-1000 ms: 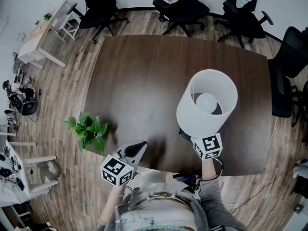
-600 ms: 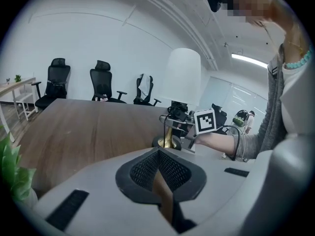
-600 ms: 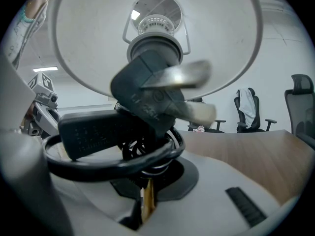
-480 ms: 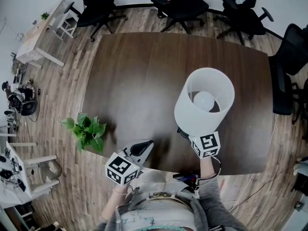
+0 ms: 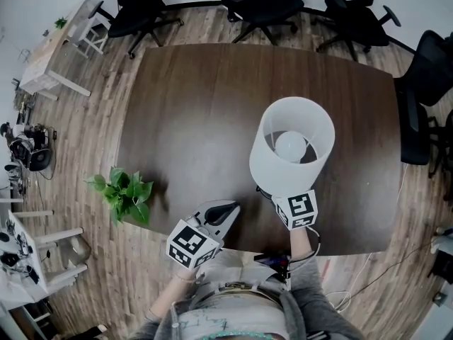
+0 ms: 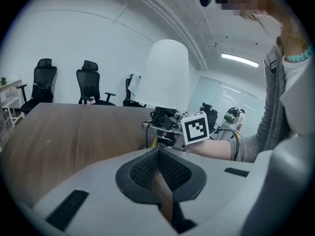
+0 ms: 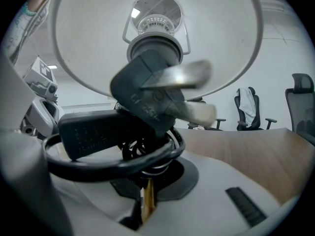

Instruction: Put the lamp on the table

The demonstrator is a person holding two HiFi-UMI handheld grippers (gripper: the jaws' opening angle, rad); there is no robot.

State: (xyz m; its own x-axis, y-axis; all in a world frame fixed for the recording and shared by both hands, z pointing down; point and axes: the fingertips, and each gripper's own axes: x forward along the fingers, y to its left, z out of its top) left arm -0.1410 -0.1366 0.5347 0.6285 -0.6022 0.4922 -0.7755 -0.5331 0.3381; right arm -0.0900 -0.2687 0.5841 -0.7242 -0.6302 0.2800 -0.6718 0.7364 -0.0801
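Observation:
A lamp with a white drum shade (image 5: pixel 291 146) and a bare bulb hangs over the near right part of the dark wooden table (image 5: pixel 198 112). My right gripper (image 5: pixel 274 197) is shut low on the lamp, its jaws hidden under the shade in the head view. In the right gripper view the lamp (image 7: pixel 155 31) rises straight above the right gripper (image 7: pixel 146 193), with a coiled black cord (image 7: pixel 115 156) and plug bundled at the jaws. My left gripper (image 5: pixel 226 210) is shut and empty at the table's near edge. In the left gripper view the left gripper (image 6: pixel 158 157) points at the lamp shade (image 6: pixel 168 75).
Black office chairs (image 5: pixel 258 2) stand along the table's far side and another chair (image 5: pixel 428 83) at its right end. A green potted plant (image 5: pixel 126 193) sits on the wooden floor left of the table. A small white table (image 5: pixel 53 48) stands far left.
My left gripper has moved right along the table's near edge, closer to the right gripper. The lamp and right gripper have hardly shifted.

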